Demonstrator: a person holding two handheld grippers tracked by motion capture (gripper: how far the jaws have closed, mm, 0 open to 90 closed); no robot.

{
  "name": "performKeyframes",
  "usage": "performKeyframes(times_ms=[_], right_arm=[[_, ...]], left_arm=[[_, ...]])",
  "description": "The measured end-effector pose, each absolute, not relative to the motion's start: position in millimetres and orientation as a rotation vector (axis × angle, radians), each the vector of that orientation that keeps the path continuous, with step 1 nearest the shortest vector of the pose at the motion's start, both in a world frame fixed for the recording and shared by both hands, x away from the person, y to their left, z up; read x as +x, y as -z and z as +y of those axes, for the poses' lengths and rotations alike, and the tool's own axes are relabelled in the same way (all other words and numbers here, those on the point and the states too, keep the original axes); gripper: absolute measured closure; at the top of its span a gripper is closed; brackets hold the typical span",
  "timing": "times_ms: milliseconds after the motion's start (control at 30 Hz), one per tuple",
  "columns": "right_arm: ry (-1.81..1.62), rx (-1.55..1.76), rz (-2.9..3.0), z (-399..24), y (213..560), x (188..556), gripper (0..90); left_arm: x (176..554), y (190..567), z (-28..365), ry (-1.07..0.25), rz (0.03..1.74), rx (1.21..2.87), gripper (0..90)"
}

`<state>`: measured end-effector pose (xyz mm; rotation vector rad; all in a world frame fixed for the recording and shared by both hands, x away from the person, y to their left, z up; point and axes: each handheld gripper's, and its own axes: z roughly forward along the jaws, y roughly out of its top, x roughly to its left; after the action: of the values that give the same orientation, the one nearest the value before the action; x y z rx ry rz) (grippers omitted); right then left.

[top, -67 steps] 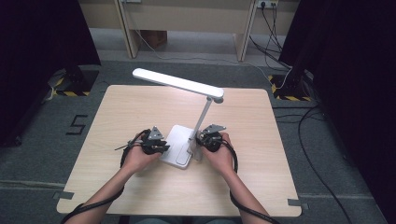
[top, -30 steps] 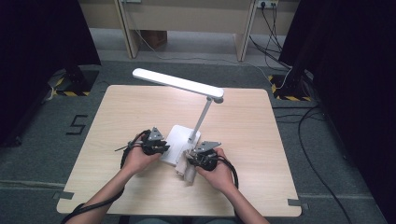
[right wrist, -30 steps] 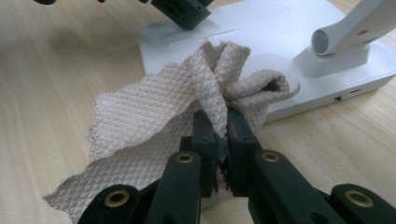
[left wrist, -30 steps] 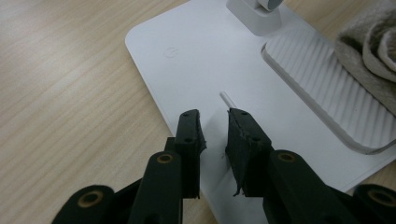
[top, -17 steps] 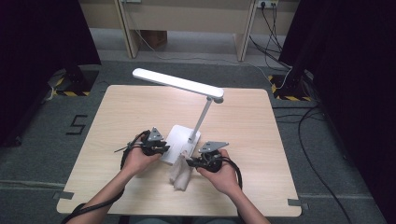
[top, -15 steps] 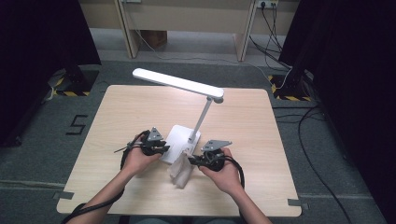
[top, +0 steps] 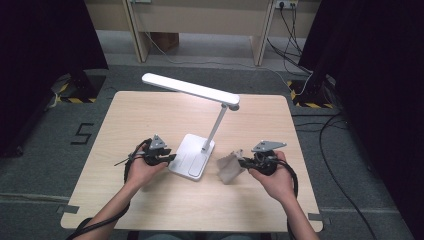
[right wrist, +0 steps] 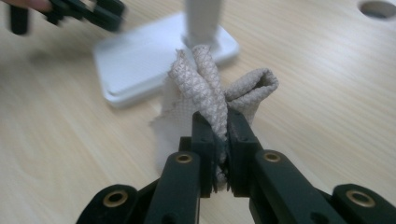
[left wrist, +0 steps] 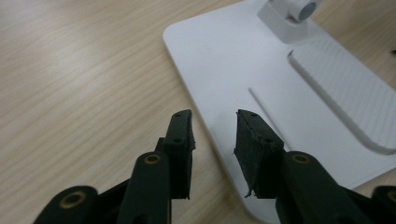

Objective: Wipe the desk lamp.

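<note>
Right gripper (top: 241, 163): sits at the lower right of the high view, in the person's right hand (top: 272, 176), with its jaws pointing toward the middle of the frame.
Right jaws: closed tight on a bunched fold of the cloth (right wrist: 212, 95); in the right gripper view the fabric is pinched between the two black pads and bulges out above them.
Cloth: pale, woven, crumpled; in the high view it hangs from the jaw tips just right of the lamp base (top: 192, 156), and it appears to be lifted off the table (top: 150, 215), though whether its lower edge touches the wood is hard to tell.
Left gripper (left wrist: 214, 140): at the lower left centre of the high view, held in the left hand (top: 141, 170), its tips at the left edge of the lamp base.
Left jaws: parted, with a clear gap between the pads and nothing pressed between them; they have just been opening. In the left gripper view the near edge of the white base lies under the gap.
Desk lamp (top: 190, 90): white, upright on the middle of the table, its long head reaching toward the upper left of the high view and its stem rising from the far right corner of the base.
Table: light wood, with a round hole at the upper right of the right gripper view.
</note>
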<state>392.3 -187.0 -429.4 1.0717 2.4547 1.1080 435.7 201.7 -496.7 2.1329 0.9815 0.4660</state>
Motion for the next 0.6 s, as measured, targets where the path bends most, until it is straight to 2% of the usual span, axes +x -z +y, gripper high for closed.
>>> performKeyframes(times_ms=[267,467,600], right_arm=[[-0.894,1.22,2.464,-212,448,418,83.4],[-0.695,1.173,2.443,-204,465,441,80.2],[-0.616,1.125,2.405,-194,471,453,75.0]], left_arm=[[440,504,200,-0.433,1.007,2.189,75.4],[438,503,200,-0.419,0.991,2.214,75.5],[436,503,199,-0.409,0.98,2.222,74.9]])
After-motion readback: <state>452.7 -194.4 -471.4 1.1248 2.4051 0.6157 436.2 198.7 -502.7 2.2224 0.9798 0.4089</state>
